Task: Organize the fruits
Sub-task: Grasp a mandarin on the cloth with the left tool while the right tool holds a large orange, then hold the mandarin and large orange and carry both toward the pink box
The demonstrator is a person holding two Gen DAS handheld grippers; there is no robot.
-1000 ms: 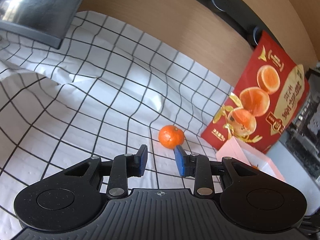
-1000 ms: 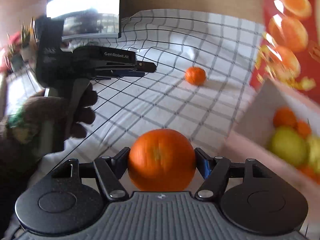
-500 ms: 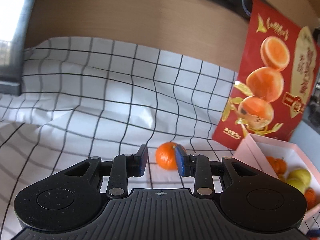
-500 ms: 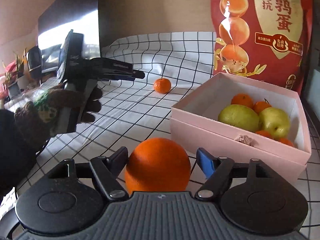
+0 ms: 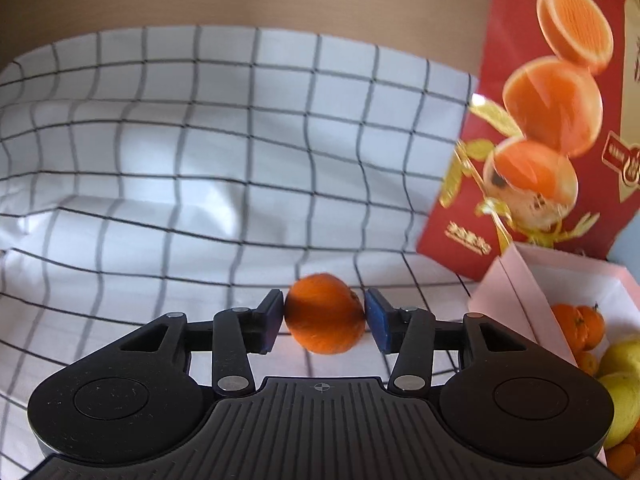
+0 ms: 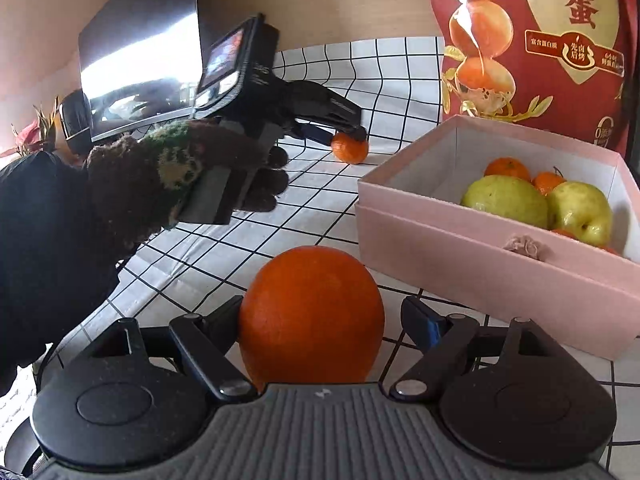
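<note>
Small mandarin [image 5: 325, 314]: sits between your left gripper's [image 5: 325, 320] fingers, on the cloth [image 5: 200, 160], left of the box [image 6: 460, 240].
Large orange [image 6: 311, 314]: sits between your right gripper's [image 6: 320, 320] fingers, near-left of the box.
Box: holds the pears [image 6: 506, 200] with mandarins behind.
Bag [image 6: 540, 40]: stands behind the box.

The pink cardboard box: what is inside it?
The pink cardboard box holds two yellow-green pears, with small orange tangerines behind them. Its near wall and the pears hide the bottom.
</note>
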